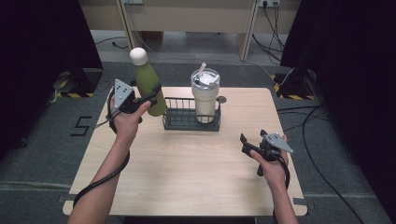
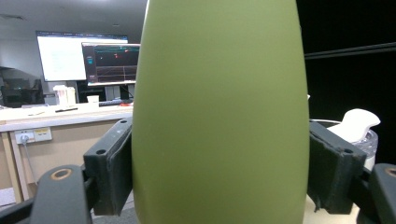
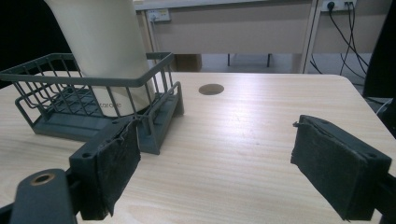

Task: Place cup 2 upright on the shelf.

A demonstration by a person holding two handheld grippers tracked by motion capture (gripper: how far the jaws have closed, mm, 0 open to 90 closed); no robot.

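Nearest, the right gripper (image 1: 250,145) rests low over the worktop (image 1: 187,177), its fingers (image 3: 114,168) standing apart with nothing between them, likely waiting its turn. Farther on, the left gripper (image 1: 148,97) holds the bottle (image 1: 148,81) upright and lifted, just left of the basket (image 1: 184,122), probably bound for the free space beside the tumbler (image 1: 205,95). The bottle sits squarely between the 2 left fingers (image 2: 114,163), which press its sides.

One green bottle (image 1: 148,84), one cream tumbler (image 1: 205,95), one dark wire basket (image 1: 180,120), one wooden table (image 1: 187,168), two handheld tongs, left tongs (image 1: 152,99), right tongs (image 1: 248,143)
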